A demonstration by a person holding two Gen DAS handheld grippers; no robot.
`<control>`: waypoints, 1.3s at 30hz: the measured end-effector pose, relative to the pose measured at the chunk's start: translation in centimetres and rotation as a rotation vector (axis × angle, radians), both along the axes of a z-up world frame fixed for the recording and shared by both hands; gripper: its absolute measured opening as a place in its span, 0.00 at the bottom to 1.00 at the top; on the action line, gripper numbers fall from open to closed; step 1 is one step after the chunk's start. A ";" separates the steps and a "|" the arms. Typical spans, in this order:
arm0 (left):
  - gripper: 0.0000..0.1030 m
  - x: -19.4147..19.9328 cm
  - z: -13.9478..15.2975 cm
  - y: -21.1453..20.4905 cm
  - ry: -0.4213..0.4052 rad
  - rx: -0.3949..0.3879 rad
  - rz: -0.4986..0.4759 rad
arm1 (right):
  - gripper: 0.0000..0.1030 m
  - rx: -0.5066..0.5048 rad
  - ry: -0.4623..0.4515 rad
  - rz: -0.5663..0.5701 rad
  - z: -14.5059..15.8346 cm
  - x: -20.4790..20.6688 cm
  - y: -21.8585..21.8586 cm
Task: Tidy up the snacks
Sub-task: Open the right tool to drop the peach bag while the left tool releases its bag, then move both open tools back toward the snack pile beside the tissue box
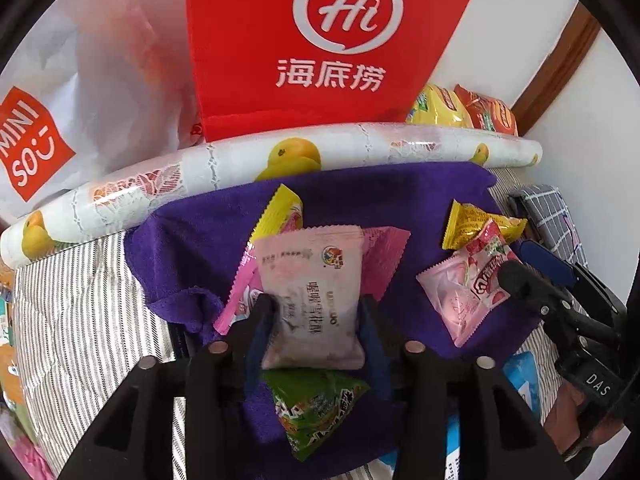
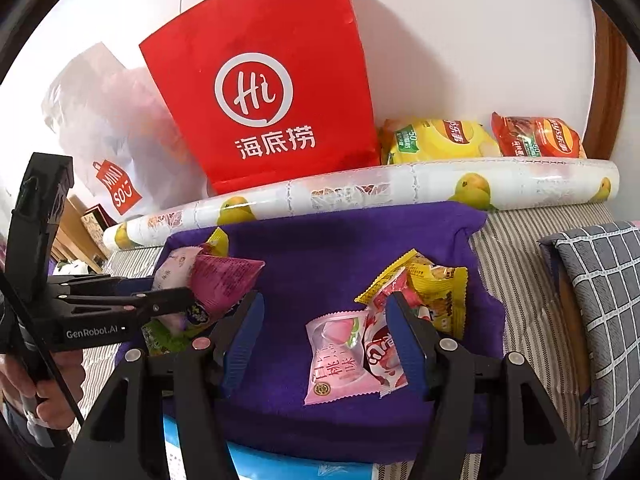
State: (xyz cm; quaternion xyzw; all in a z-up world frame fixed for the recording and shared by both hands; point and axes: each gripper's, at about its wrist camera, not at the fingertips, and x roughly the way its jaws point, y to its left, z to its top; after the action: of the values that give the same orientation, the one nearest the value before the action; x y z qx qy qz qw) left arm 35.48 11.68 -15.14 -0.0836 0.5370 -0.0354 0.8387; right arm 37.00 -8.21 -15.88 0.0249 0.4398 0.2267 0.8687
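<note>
Left tool (image 1: 316,310) straddles the pale pink snack packet (image 1: 310,296); right tool (image 2: 328,336) gapes empty.

I can't tell if the left pads grip; if loose, the packet drops onto the purple towel (image 1: 400,196) below.

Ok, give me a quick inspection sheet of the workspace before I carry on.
surface: purple cloth over striped bedding.
job's things: pale pink packet and green packet left; peach packet and yellow packet right.
clutter: red bag, white bag, fruit-print roll, chip bags behind.
grippers: left gripper fingers flank the pale pink packet, grip unclear; right gripper open.
cables: thin black cord by left handle.
surroundings: white wall, checked cushion.
</note>
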 end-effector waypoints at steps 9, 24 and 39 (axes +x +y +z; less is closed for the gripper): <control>0.69 -0.5 1.7 -0.2 -0.034 0.059 0.017 | 0.71 0.016 -0.101 -0.003 2.5 -2.0 0.0; 0.73 -4.4 8.1 -2.5 -0.181 0.033 -0.057 | 0.72 -0.036 -0.118 -0.067 5.8 -8.7 -2.4; 0.74 -14.0 7.0 0.7 -0.144 0.004 0.030 | 0.71 -0.043 -0.056 0.063 4.3 -18.6 -2.2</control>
State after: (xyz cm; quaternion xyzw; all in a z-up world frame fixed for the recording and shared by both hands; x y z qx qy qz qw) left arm 21.51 12.34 -8.11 -0.0873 0.4740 -0.0279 0.8758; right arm 18.40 -10.44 -11.58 -0.0137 0.4207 0.2450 0.8734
